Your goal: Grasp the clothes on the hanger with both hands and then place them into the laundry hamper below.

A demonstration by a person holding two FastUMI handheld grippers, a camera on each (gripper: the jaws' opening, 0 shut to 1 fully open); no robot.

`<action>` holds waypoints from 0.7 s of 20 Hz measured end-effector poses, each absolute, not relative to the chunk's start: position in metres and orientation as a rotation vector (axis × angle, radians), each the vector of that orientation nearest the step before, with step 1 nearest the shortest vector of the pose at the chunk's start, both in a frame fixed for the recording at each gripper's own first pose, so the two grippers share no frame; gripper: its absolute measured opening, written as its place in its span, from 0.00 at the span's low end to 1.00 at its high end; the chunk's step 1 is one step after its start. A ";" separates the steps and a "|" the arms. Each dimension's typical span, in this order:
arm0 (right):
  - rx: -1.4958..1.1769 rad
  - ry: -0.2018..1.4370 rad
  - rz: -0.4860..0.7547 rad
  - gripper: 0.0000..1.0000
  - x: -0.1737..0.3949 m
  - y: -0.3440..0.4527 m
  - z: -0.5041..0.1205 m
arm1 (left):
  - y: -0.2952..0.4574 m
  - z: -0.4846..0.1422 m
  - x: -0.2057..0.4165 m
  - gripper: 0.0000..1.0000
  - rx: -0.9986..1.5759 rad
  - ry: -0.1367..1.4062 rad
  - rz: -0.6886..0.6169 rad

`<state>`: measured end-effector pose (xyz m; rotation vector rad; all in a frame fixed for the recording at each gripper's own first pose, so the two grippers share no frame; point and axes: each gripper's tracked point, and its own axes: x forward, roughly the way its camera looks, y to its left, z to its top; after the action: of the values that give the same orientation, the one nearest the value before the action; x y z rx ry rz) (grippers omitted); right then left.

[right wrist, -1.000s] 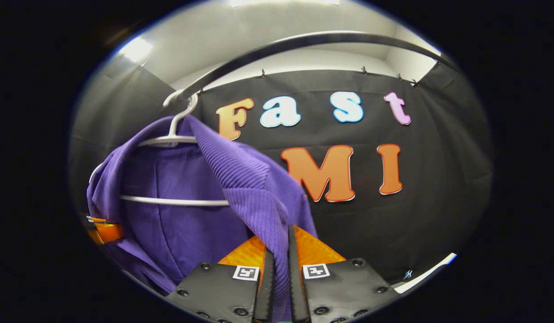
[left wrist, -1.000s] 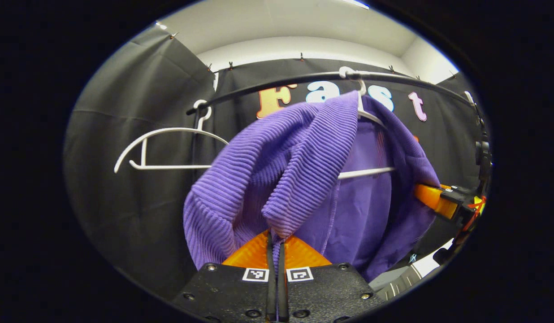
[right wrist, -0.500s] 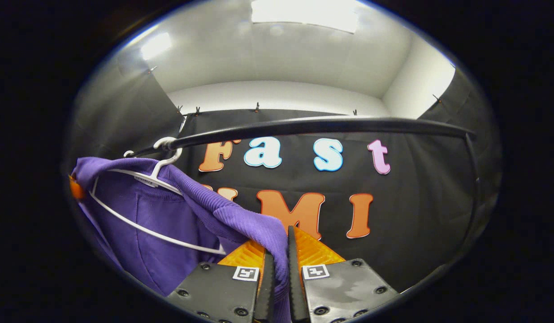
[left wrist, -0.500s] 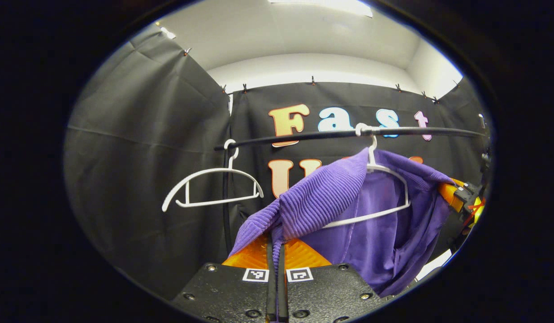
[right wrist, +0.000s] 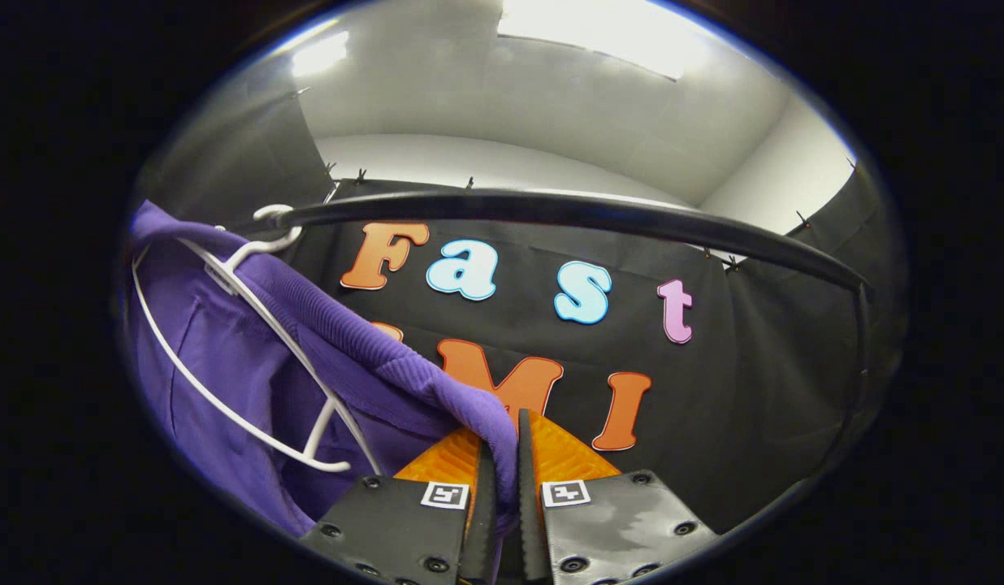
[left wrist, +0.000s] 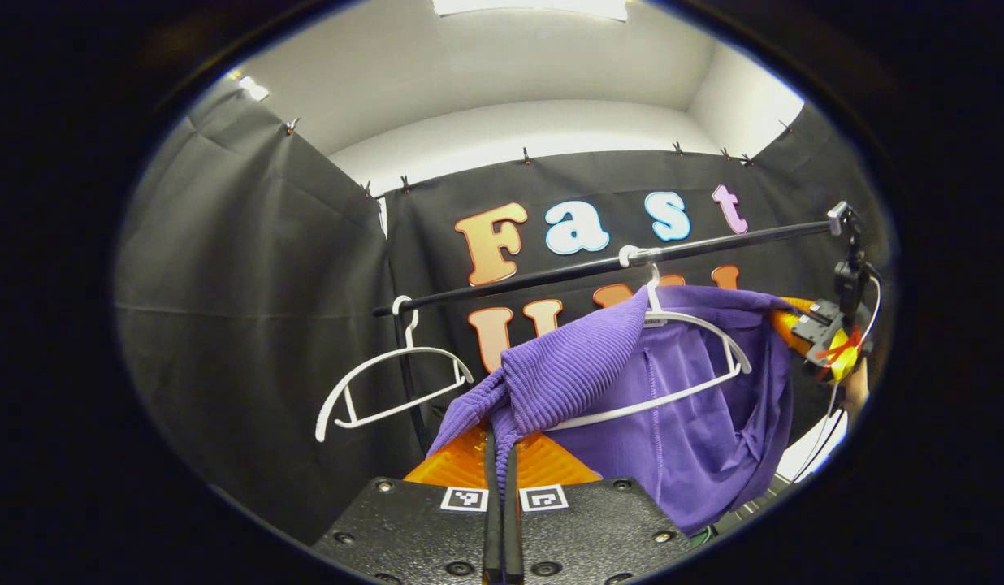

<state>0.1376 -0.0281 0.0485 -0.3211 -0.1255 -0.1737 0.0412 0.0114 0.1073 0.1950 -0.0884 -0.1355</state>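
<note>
Purple ribbed knit, a sweater, hangs partly off a white hanger hooked on a black rail. We hold it from both sides. In the left gripper view, our left gripper has its fingers pressed together on a fold of one shoulder, pulled away from the hanger. A second, bare white hanger hangs farther along the rail. Our right gripper shows at the sweater's far edge. In the right gripper view, the right gripper is clamped on the other shoulder's fabric, stretched down from the hanger under the rail.
</note>
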 end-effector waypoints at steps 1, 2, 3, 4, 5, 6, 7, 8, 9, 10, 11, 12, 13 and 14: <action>-0.321 -0.098 -0.165 0.19 0.142 -0.028 0.036 | 0.012 0.108 0.041 0.02 0.195 -0.093 -0.136; -0.303 -0.069 -0.148 0.19 0.147 -0.026 0.023 | 0.012 0.109 0.040 0.01 0.199 -0.094 -0.137; -0.271 -0.041 -0.117 0.18 0.154 -0.023 0.011 | 0.011 0.110 0.040 0.02 0.199 -0.098 -0.136; -0.237 -0.023 -0.080 0.19 0.163 -0.020 0.002 | 0.011 0.111 0.039 0.01 0.200 -0.101 -0.136; -0.212 -0.028 -0.050 0.18 0.171 -0.017 -0.004 | 0.011 0.113 0.039 0.01 0.199 -0.105 -0.139; -0.206 -0.030 -0.025 0.18 0.177 -0.015 -0.009 | 0.010 0.114 0.038 0.03 0.200 -0.109 -0.144; -0.203 -0.024 -0.007 0.18 0.177 -0.015 -0.015 | 0.010 0.115 0.037 0.01 0.204 -0.113 -0.144; -0.201 0.002 0.015 0.18 0.173 -0.015 -0.022 | 0.011 0.118 0.038 0.03 0.207 -0.118 -0.139; -0.190 0.009 0.044 0.18 0.174 -0.014 -0.028 | 0.013 0.120 0.040 0.02 0.210 -0.123 -0.133; -0.179 0.017 0.075 0.18 0.179 -0.011 -0.032 | 0.015 0.121 0.042 0.01 0.209 -0.125 -0.129; -0.173 0.025 0.088 0.18 0.184 -0.012 -0.037 | 0.014 0.122 0.044 0.01 0.199 -0.128 -0.130; -0.183 0.030 0.091 0.17 0.189 -0.014 -0.042 | 0.013 0.124 0.045 0.01 0.190 -0.129 -0.131; -0.185 0.029 0.100 0.17 0.196 -0.014 -0.044 | 0.013 0.128 0.045 0.01 0.185 -0.135 -0.129; -0.164 0.038 0.118 0.17 0.203 -0.011 -0.045 | 0.015 0.133 0.046 0.01 0.193 -0.142 -0.123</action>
<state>0.2034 -0.0107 -0.0446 -0.1637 0.0378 0.1183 0.0463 0.0148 0.1325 0.1934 -0.1425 -0.1233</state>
